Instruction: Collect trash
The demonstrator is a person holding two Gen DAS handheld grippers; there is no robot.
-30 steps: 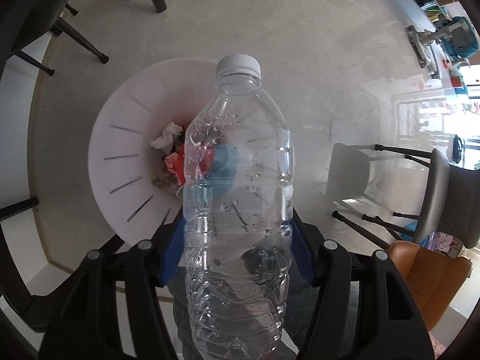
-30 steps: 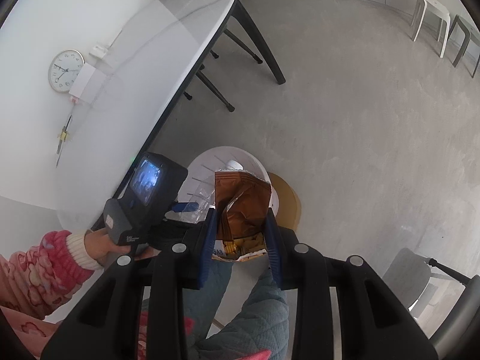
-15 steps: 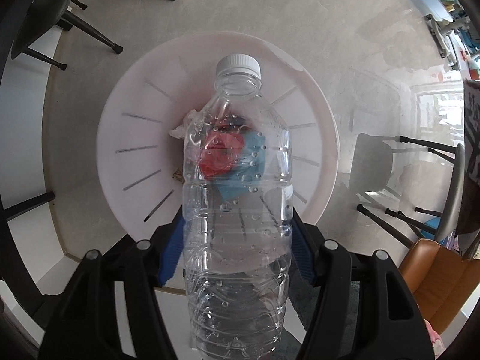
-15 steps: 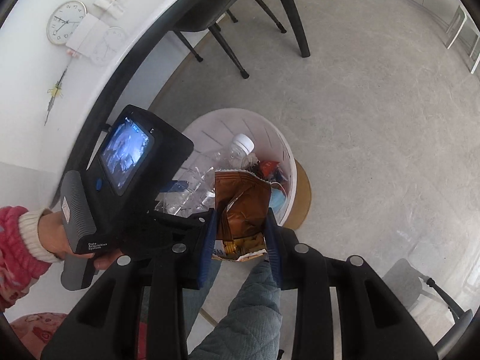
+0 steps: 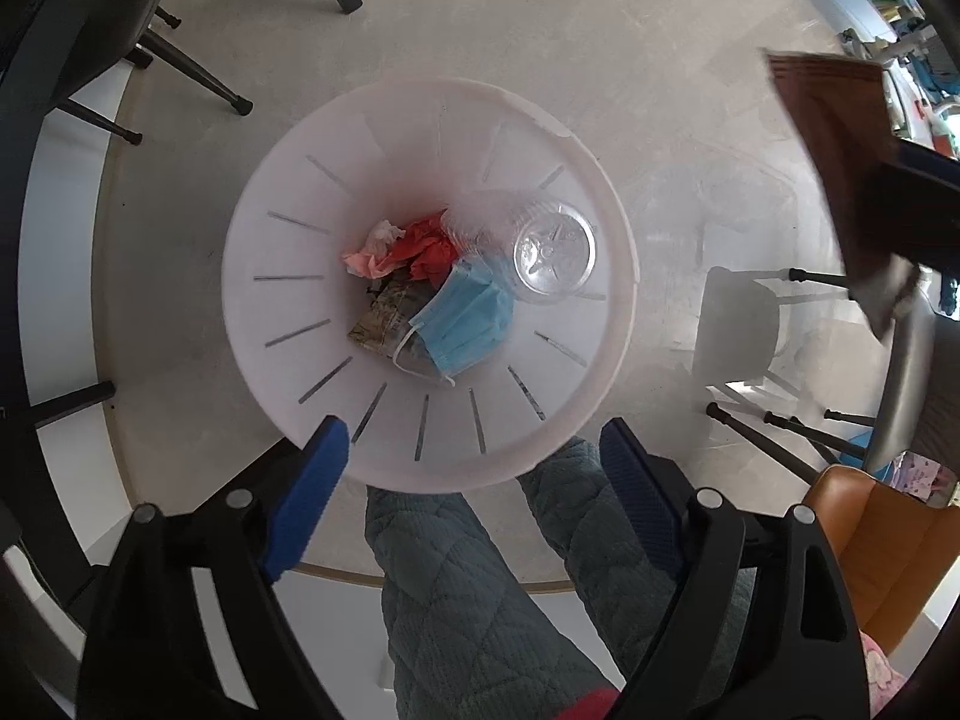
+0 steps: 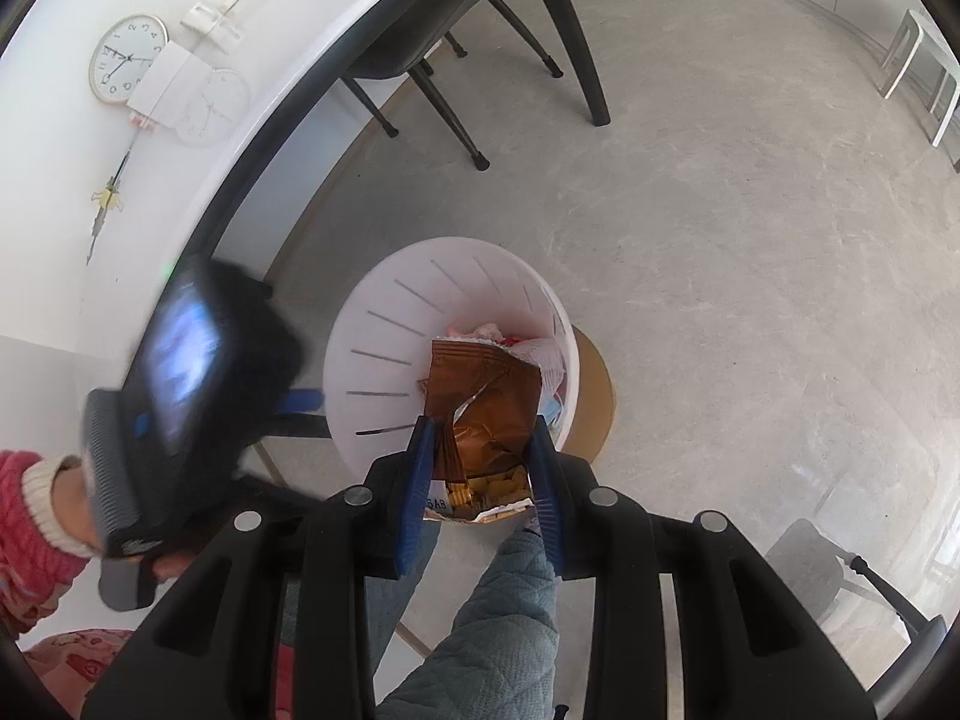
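1. your left gripper [image 5: 474, 462] points straight down over the one white bin [image 5: 282, 360] at the middle of the left wrist frame. its fingers [image 5: 312, 498] have just been opening and stand wide apart, with nothing between them.
2. one clear plastic bottle [image 5: 540, 246] lies inside the bin, right of centre. its round base faces up toward the camera and its long axis slants down toward the bin's middle.
3. beside the bottle you can count one blue face mask [image 5: 468, 318], one red crumpled wrapper [image 5: 426, 246], one pinkish tissue wad [image 5: 375, 246] and one patterned packet [image 5: 384, 324], all touching in a heap.
4. your right gripper [image 6: 480, 456] is clamped narrowly on one brown snack bag [image 6: 480, 402], a finger pressing each side. the bag stands upright in the frame, long axis running from the fingers toward the bin [image 6: 384, 324], torn top over the bin's opening.
5. the same bag shows blurred at the upper right of the left wrist frame.
6. one hand [image 6: 66, 510] in a pink sleeve holds the left gripper's body at the lower left of the right wrist frame.
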